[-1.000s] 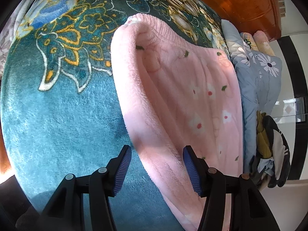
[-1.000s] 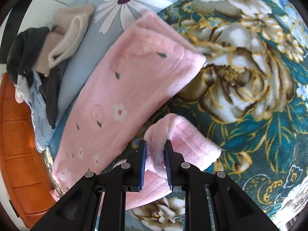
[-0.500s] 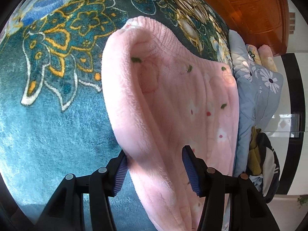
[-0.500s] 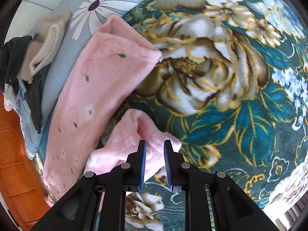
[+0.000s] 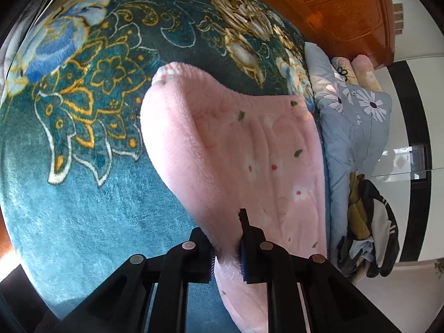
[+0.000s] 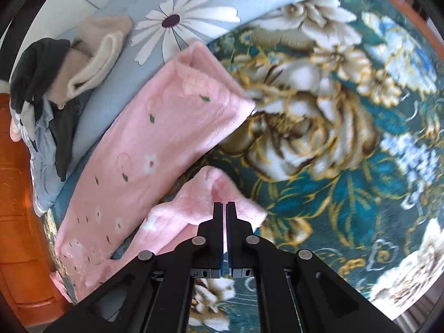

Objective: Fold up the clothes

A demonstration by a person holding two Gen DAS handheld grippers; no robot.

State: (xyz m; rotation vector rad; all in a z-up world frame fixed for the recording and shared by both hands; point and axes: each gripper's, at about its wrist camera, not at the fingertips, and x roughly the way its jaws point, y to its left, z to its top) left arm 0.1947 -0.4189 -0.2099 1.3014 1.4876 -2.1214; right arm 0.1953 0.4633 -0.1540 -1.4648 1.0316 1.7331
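- The pink fleece garment (image 5: 244, 149) lies on the bed's teal floral blanket (image 5: 83, 194), its long axis running away from my left gripper (image 5: 226, 249) toward the far cuff.
- My left gripper is clamped on the garment's near edge, fabric pinched between the pads.
- In the right view, my right gripper (image 6: 224, 238) has its jaws nearly together over a smaller pink flap (image 6: 211, 205); I judge it pinches that flap.
- The long panel (image 6: 155, 149) lies left of the right gripper, beside the daisy-print quilt (image 6: 194, 8).
- A clothes heap (image 6: 50, 83) sits beyond.
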